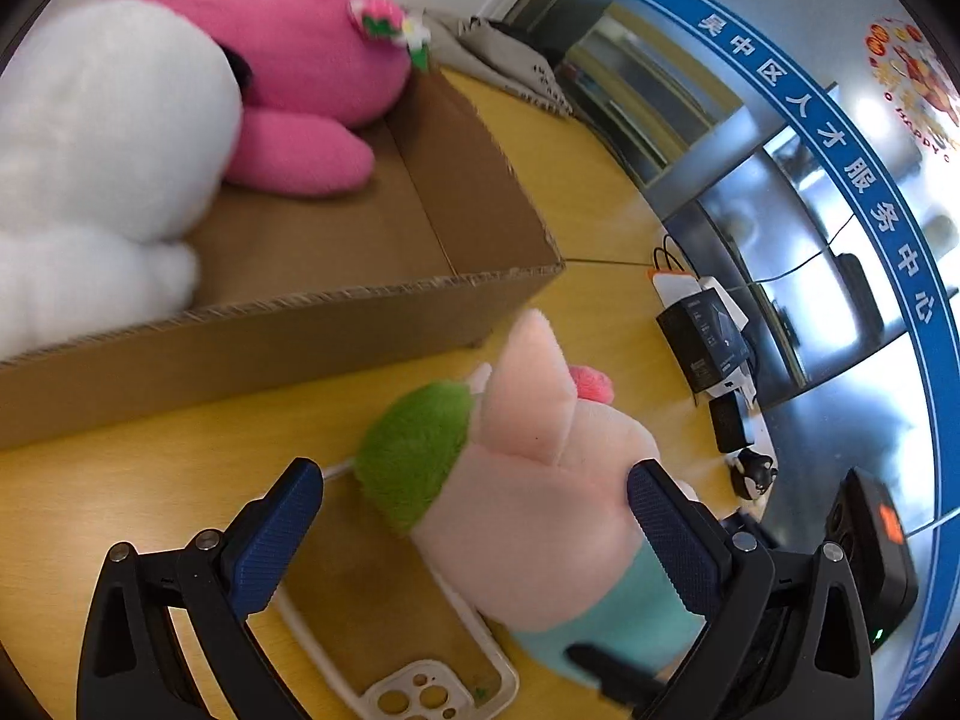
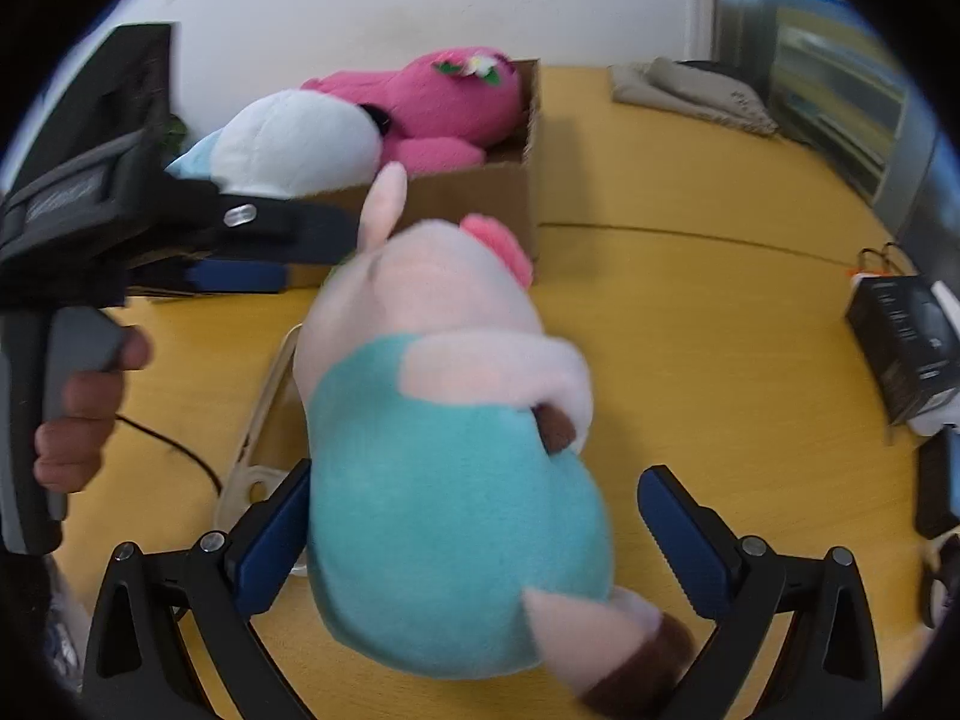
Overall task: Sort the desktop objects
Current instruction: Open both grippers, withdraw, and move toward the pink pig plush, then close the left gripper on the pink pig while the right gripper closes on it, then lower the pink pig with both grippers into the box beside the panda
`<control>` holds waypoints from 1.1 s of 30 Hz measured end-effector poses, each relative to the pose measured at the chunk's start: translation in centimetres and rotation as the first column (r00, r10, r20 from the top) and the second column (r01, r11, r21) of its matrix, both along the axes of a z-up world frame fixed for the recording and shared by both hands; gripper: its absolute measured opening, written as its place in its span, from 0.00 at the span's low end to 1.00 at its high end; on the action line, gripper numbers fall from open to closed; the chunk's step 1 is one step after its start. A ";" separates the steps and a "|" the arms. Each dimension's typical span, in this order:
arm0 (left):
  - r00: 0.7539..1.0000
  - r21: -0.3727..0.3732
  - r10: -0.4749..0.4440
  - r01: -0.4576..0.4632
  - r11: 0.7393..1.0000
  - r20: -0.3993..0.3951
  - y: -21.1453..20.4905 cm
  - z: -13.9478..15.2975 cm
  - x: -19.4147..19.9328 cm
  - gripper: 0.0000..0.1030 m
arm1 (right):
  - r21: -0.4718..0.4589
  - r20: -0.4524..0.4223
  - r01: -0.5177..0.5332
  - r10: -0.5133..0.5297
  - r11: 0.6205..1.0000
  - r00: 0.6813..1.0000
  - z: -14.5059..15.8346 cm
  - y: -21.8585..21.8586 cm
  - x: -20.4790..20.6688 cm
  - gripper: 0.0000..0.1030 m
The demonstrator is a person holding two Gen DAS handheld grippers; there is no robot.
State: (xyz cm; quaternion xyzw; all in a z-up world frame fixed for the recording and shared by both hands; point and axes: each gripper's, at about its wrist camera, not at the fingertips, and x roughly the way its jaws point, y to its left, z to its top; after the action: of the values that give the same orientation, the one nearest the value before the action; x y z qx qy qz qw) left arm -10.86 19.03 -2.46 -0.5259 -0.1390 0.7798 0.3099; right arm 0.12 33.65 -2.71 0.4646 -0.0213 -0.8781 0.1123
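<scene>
A pink pig plush in a teal dress (image 2: 444, 456) lies on the yellow desk, holding a green plush piece (image 1: 414, 450). In the left wrist view the pig (image 1: 540, 480) sits between the wide-open fingers of my left gripper (image 1: 474, 516); the right pad touches it, the left pad stands apart. My right gripper (image 2: 474, 534) is open around the pig's teal body; the left pad touches it. A cardboard box (image 1: 336, 324) just beyond holds a pink plush (image 1: 300, 60) and a white plush (image 1: 102, 138). A clear phone case (image 1: 432, 690) lies under the pig.
Black boxes and a charger (image 1: 708, 342) stand at the desk's right edge near the glass wall. A grey cloth (image 2: 690, 90) lies at the far corner. The person's hand on the left gripper's handle (image 2: 78, 408) shows at the left of the right wrist view.
</scene>
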 end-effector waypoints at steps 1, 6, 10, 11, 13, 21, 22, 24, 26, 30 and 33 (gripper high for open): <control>1.000 0.015 -0.003 0.003 1.000 0.012 0.3 -0.3 -0.1 1.00 | 0.001 0.008 -0.009 0.009 1.000 1.000 -0.5 -0.1 -0.1 0.94; 0.998 0.070 0.021 -0.025 0.997 0.059 0.0 -1.2 -0.4 1.00 | -0.051 -0.016 -0.009 0.008 0.999 1.000 -1.3 0.7 0.2 0.86; 0.995 0.073 0.071 -0.076 0.994 0.069 -0.6 -1.3 -1.0 1.00 | -0.119 -0.040 0.000 -0.005 0.993 0.999 -1.3 1.8 0.4 0.81; 0.994 0.079 0.071 -0.077 0.994 0.082 -0.5 -1.6 -1.2 1.00 | -0.120 -0.047 -0.003 -0.003 0.993 0.999 -1.4 1.8 0.5 0.80; 0.994 0.111 0.035 -0.047 0.993 0.104 0.0 -2.0 -1.4 0.91 | -0.117 -0.060 -0.009 0.002 0.993 0.998 -1.3 1.4 0.6 0.79; 1.000 0.160 -0.022 0.020 0.987 0.014 -0.4 2.0 0.2 0.69 | -0.162 -0.159 -0.042 0.016 0.986 0.987 -0.1 0.7 1.9 0.78; 1.000 0.163 -0.020 0.023 0.986 -0.020 -0.7 3.3 0.4 0.69 | -0.167 -0.186 -0.051 0.020 0.985 0.982 0.7 0.5 2.0 0.78; 0.995 0.166 -0.016 0.033 0.986 -0.102 -1.2 6.6 0.3 0.69 | -0.173 -0.247 -0.073 0.029 0.982 0.969 2.7 0.0 1.9 0.78; 0.982 0.152 -0.016 0.046 0.987 -0.189 -1.6 10.3 -0.6 0.69 | -0.176 -0.315 -0.096 0.036 0.980 0.949 5.2 -0.4 1.1 0.78; 0.956 0.106 -0.008 0.041 0.993 -0.295 -2.4 15.2 -4.8 0.69 | -0.158 -0.410 -0.135 0.059 0.978 0.910 9.3 -1.4 -3.1 0.78; 0.947 0.052 0.005 0.012 0.999 -0.323 -3.2 16.5 -9.5 0.69 | -0.163 -0.432 -0.162 0.077 0.973 0.898 10.4 -2.4 -7.9 0.78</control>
State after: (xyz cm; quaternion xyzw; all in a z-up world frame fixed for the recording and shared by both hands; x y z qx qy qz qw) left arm -20.32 15.86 14.07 -0.3831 -0.1064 0.8508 0.3437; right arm -7.78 31.29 7.71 0.2504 -0.0536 -0.9428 0.2134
